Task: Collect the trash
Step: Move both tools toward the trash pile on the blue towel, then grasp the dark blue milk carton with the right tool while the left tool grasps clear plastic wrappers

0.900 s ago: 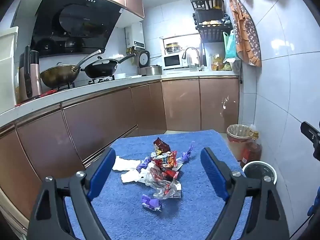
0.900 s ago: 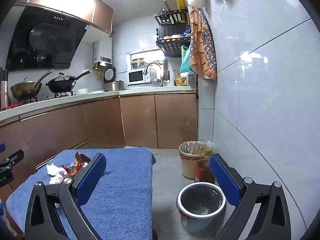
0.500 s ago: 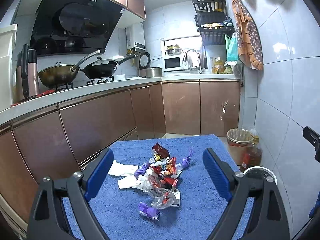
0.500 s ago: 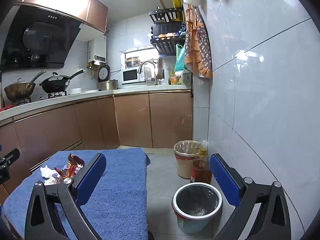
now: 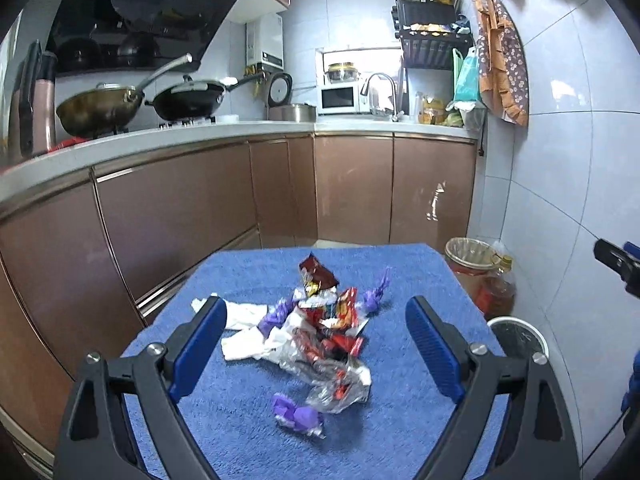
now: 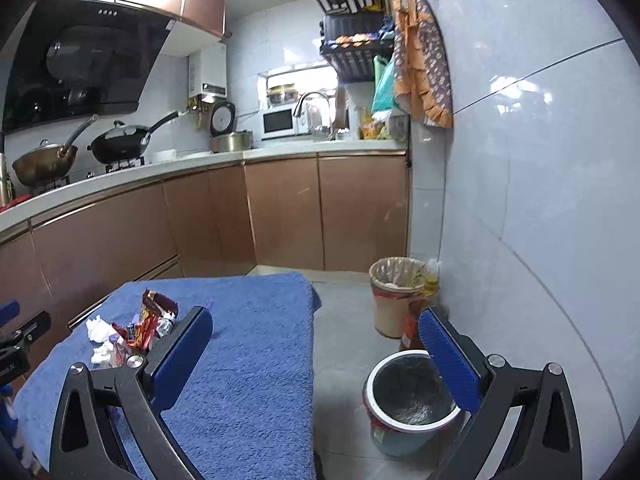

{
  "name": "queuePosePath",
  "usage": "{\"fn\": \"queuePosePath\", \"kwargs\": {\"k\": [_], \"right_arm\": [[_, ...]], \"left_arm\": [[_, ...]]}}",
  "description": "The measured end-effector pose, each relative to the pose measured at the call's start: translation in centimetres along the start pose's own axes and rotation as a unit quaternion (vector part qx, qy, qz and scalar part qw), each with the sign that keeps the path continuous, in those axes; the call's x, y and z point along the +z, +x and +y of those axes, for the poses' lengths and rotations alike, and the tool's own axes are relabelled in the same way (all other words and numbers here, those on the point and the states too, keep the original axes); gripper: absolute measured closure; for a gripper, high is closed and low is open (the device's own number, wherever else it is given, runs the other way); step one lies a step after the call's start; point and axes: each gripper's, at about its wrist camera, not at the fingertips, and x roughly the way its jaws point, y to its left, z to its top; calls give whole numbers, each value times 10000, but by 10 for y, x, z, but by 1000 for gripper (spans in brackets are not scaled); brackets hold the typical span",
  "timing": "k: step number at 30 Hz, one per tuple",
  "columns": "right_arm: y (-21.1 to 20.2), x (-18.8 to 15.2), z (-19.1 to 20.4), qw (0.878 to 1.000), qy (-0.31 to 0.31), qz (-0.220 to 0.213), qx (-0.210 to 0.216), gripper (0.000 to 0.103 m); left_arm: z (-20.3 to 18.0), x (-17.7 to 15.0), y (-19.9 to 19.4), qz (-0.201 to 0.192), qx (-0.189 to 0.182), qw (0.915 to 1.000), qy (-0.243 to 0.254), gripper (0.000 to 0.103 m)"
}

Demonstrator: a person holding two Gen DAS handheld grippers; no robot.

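A pile of trash point(image 5: 320, 320) lies on a table covered by a blue towel point(image 5: 420, 272): red and clear snack wrappers, crumpled white tissue point(image 5: 248, 332) and purple candy wrappers point(image 5: 296, 416). My left gripper point(image 5: 316, 344) is open and empty, hovering over the pile. My right gripper point(image 6: 316, 352) is open and empty, over the towel's right edge, with the pile point(image 6: 132, 328) to its left. A small white-rimmed bin point(image 6: 412, 396) with a dark liner stands on the floor right of the table; it also shows in the left wrist view point(image 5: 518, 336).
A second bin point(image 6: 394, 296) with a clear liner and an oil bottle point(image 6: 420, 316) stand by the tiled wall. Brown cabinets point(image 5: 200, 216) and a counter with woks run along the left and back. The towel point(image 6: 248, 360) covers the table.
Both grippers have drifted slightly forward; the trash pile and the small bin sit a little nearer in view. Both stay open and empty.
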Motion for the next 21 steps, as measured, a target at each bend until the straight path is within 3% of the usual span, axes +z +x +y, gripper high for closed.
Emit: {"fn": "queuePosePath", "kwargs": {"k": [8,11,14,17,21], "right_arm": [[50,-10,25,9963,-349,629,475,0],[69,-16,36,9923,-418,902,735,4],[88,-27,52,9825,-358,1263,1320,9],[108,-39,70,9686,-464,1657,1794,17],[130,-54,94,9547,-672,1996,2102,31]], "left_arm": [[34,-35,24,633,-545,9965,-58,14],[36,-46,39,844,-839,9928,-134,20],[34,-58,54,1070,-1010,9891,-70,22],[36,-67,72,1309,-1142,9848,-67,32],[34,-67,92,1467,-1414,9790,-73,38]]}}
